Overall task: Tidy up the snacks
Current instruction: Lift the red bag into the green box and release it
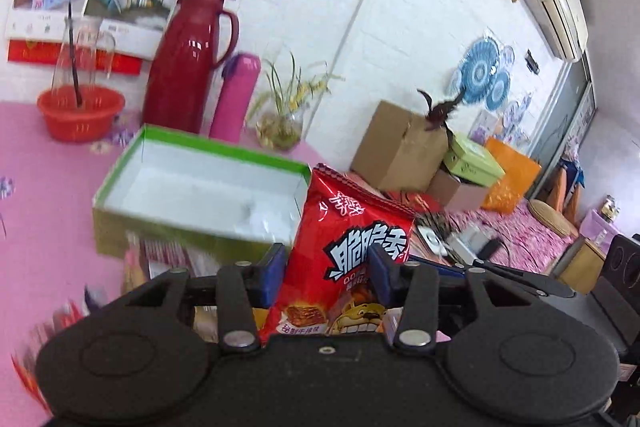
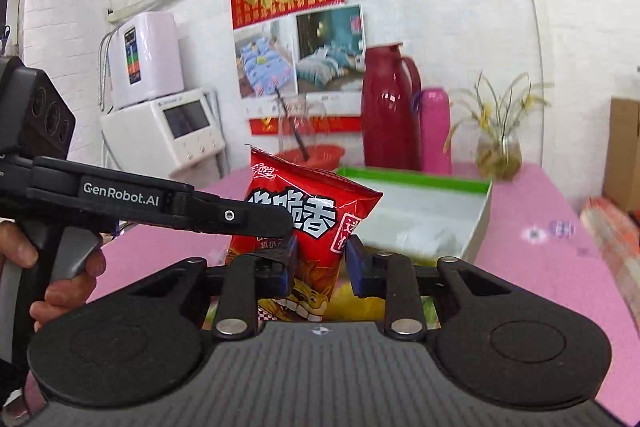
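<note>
The snack bag (image 1: 352,247) is glossy red with bold white-and-black characters and a yellow cartoon face low down. The box (image 1: 200,183) is white inside with a bright green rim (olive on its outer wall). The desk (image 2: 532,267) cloth is pink with small purple flowers. The tall flask (image 1: 188,63) is dark red, the smaller one (image 1: 236,95) magenta. Each claw (image 2: 320,263) has blue pads on black arms.

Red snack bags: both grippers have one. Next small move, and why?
Probably carry the left gripper's red snack bag forward over the open green box and release it there. Both bags are clamped and off the pink table; the box shows only its white bottom. The right gripper grips the other red bag.
</note>
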`<state>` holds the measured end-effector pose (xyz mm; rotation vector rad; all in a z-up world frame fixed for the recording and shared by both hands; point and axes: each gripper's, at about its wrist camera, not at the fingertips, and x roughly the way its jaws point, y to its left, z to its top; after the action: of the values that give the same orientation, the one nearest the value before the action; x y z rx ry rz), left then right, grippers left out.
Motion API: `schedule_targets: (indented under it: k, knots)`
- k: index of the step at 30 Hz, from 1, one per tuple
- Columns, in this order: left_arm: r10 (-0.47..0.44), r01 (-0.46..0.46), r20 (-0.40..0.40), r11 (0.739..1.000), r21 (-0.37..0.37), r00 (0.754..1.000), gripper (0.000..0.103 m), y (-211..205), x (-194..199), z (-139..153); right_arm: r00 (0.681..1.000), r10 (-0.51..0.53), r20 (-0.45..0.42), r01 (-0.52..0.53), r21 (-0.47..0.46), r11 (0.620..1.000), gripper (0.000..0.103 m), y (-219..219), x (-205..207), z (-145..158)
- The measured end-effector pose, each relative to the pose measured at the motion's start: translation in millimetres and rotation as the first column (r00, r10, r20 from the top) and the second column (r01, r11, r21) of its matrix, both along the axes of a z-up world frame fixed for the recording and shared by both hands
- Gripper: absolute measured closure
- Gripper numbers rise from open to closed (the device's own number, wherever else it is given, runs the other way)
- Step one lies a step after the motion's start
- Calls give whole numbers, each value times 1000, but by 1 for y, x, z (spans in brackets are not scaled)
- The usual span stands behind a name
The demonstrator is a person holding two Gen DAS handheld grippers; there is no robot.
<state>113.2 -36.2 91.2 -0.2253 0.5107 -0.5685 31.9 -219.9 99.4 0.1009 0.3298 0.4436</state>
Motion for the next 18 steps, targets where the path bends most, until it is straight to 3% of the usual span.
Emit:
schedule_targets:
  k: [6,16,18]
  knots:
    - [34,-34,-2,999,-18,999,103,0,58,4,999,-35,19,35,-12,999,57,1,64,6]
    - [81,-84,-86,996,-30,993,103,7,142,-22,996,-48,-71,47,-12,999,57,5,148,-15]
    - [82,-85,-105,996,-22,991,103,8,153,-30,994,-46,-96,43,-29,999,52,10,161,-22]
